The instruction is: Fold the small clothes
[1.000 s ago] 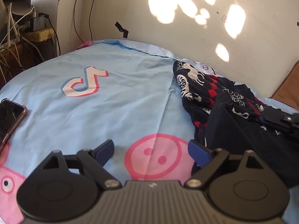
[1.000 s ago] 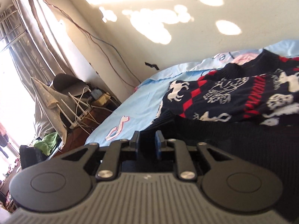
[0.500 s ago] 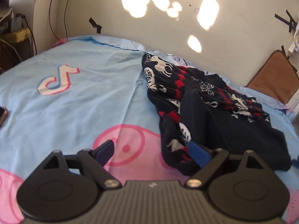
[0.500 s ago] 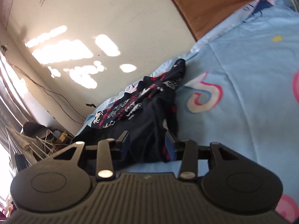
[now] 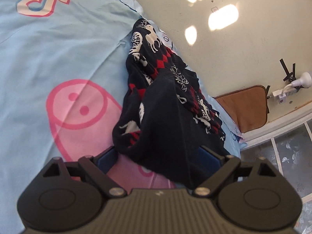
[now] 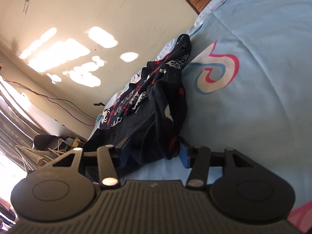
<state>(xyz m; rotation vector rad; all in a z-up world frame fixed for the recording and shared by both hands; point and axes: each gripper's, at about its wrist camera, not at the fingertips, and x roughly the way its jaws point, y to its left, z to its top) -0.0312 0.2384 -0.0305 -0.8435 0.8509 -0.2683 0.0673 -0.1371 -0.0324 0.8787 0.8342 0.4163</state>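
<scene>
Left wrist view: left tongs [image 5: 159, 159] spread, just narrowing, straddling near end of dark patterned sweater [image 5: 165, 105]; pads not pressing cloth. Sweater lies bunched in long ridge on blue bed sheet [image 5: 58, 48], near wall. Right tongs [image 6: 154, 152] half spread, just widening, opposite end of sweater [image 6: 156, 105] between pads, apparently loose. Likely both lining up at ends to regrip and flatten before folding. Only left view shows floor tiles [image 5: 288, 152] and wall plug [image 5: 280, 95]; only right view shows curtain [image 6: 11, 120], clutter by window
</scene>
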